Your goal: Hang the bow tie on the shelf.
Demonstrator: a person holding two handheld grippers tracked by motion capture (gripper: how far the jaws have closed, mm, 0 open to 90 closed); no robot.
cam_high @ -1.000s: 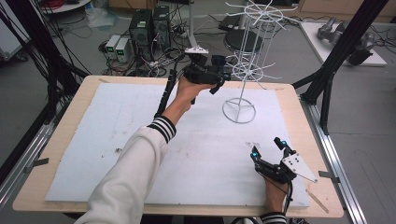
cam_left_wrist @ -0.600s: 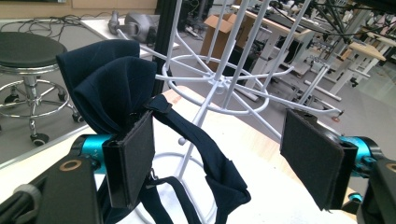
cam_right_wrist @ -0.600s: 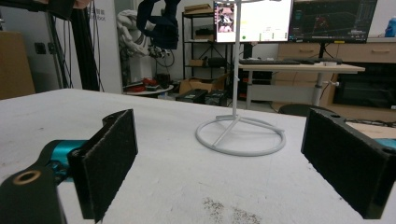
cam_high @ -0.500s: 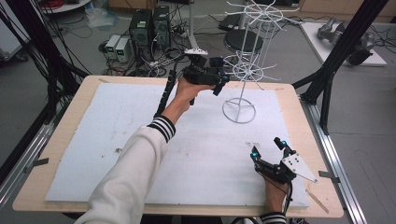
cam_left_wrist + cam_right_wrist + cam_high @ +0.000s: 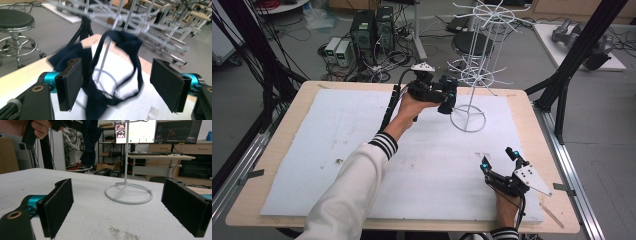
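A: Now, any word on the navy garment (image 5: 127, 41)?

B: Draped over a lower prong of the white wire rack (image 5: 140, 18), toward the far right of the table. Hangs free there, with a thin rack rod visible through its loop from the left gripper view.

A: Pinched by anything?

B: No. Sits between the jaws of the left gripper (image 5: 117, 61) but touches neither pad. Jaws stand wide apart, one on each side of the cloth.

A: Anything different from a second ago?

B: Yes, a small drop of that left gripper (image 5: 447, 100) beside the rack, going by the high view. Same wide jaw gap as before, and the same spot next to the pole (image 5: 472, 90).

A: Meaning what for the job?

B: Probably brings the pads level with a lower part of the cloth. Could follow a release onto the prong or come ahead of a pinch to lift it off; hard to say which. Either way, not gripped at present.

A: And the way it points?

B: Long axis close to upright. Top caught on the prong, bottom end aimed down at the white foam mat (image 5: 312, 150). Looks the same from the right gripper view (image 5: 90, 142): a straight dark drop, left of the pole.

A: And the other hand?

B: Down low on the near right of the mat with the right gripper (image 5: 498, 156). Jaws apart, nothing between them, facing the rack's ring base (image 5: 128, 201).
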